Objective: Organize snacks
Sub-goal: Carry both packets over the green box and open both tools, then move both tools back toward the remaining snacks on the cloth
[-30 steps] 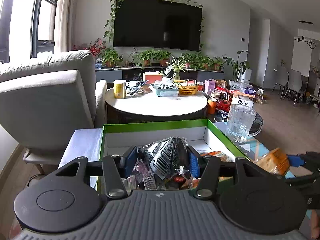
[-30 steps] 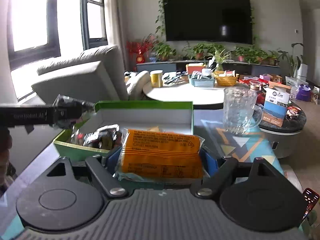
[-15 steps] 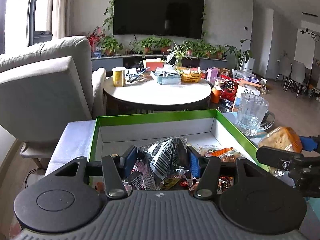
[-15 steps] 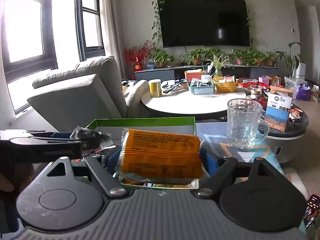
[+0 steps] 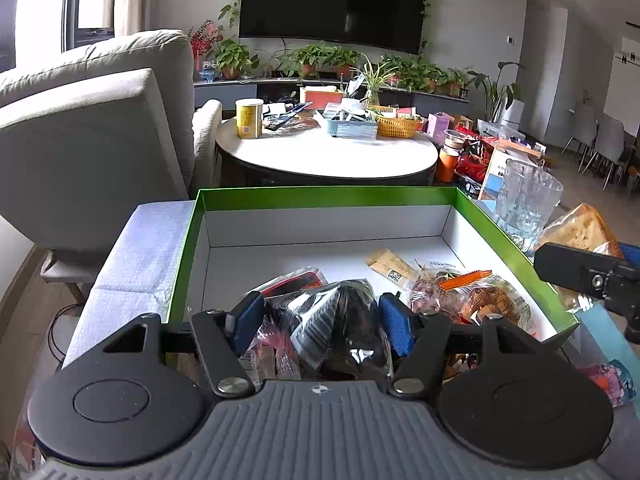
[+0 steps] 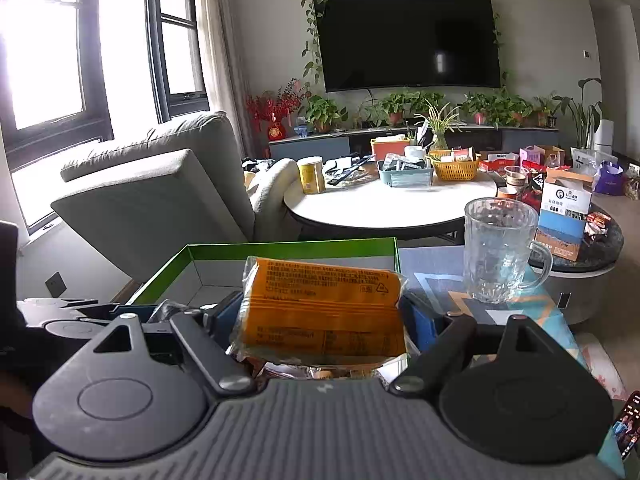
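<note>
Resting between the jaws of the left gripper (image 5: 320, 318), which have just been opening, a black foil snack packet (image 5: 340, 328) is being let go onto the snack pile (image 5: 472, 292) in the green-rimmed box (image 5: 188, 240). An orange packet (image 6: 324, 308) is clamped between the jaws of the right gripper (image 6: 324, 320), beside the box. Crinkled foil could catch a pad and be dragged back out, and the soft orange packet could be crushed.

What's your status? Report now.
Left gripper jaws just opening around dark snack packet, over green box. Right gripper holds orange packet. Nothing blocking.
</note>
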{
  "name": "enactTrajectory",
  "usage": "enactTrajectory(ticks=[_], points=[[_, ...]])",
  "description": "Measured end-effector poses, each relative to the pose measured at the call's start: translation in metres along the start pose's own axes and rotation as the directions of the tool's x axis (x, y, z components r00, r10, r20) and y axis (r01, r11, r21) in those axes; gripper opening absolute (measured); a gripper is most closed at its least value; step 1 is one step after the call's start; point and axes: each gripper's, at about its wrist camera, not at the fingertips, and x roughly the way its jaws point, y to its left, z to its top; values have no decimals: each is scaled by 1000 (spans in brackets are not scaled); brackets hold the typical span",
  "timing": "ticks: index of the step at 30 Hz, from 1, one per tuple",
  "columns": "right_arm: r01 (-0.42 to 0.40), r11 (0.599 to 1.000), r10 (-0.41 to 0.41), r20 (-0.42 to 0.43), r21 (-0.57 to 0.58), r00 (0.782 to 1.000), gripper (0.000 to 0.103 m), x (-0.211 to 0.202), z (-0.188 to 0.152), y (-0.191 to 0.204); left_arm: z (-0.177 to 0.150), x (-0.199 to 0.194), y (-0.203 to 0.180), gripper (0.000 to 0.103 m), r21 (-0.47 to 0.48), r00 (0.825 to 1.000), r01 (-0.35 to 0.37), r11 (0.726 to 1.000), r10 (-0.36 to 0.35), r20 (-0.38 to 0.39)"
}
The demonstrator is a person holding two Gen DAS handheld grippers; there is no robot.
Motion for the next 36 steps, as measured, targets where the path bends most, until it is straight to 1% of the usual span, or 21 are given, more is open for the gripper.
enactTrajectory(ticks=[3, 7, 11, 14, 16, 19, 21, 24, 26, 28, 32, 36], points=[[-2, 1000, 2, -9, 0, 1000, 84, 2, 0, 1, -2, -5, 1, 61, 3, 1000, 6, 1000, -6, 17], [-9, 1000, 9, -12, -2, 1000, 84, 3, 0, 4, -2, -13, -1, 64, 21, 999, -7, 1000, 6, 46], [-10, 1000, 10, -10, -1, 1000, 84, 1, 0, 4, -6, -24, 2, 65, 10, 997, -4, 1000, 3, 71], [-8, 1000, 8, -8, 6, 1000, 84, 1, 0, 4, -11, -35, 9, 66, -2, 995, -20, 1000, 20, 102], [-6, 1000, 6, -7, 7, 1000, 84, 0, -1, 3, -16, -43, 15, 66, -19, 994, -29, 999, 31, 108], [-9, 1000, 10, -19, 13, 1000, 84, 3, 1, 2, -19, -53, 23, 67, -27, 995, -41, 999, 43, 92], [-13, 999, 14, -29, 33, 999, 84, 6, 5, 0, -21, -59, 26, 70, -43, 995, -53, 998, 56, 82], [-22, 999, 22, -9, 48, 1000, 84, 3, 8, -1, -30, -66, 27, 71, -35, 995, -49, 998, 52, 85], [-26, 998, 26, -7, 54, 1000, 84, 4, 6, -1, -38, -67, 25, 71, -28, 996, -61, 998, 63, 66], [-29, 998, 31, -28, 64, 999, 84, 8, 4, -1, -47, -66, 22, 71, -16, 997, -68, 998, 68, 39], [-28, 998, 31, -44, 47, 999, 84, 14, 5, 3, -61, -68, 19, 71, 20, 999, -35, 999, 35, -2], [-32, 999, 33, -35, 36, 999, 85, 21, 12, 9, -65, -69, 18, 71, 13, 1000, -20, 1000, 20, -20]])
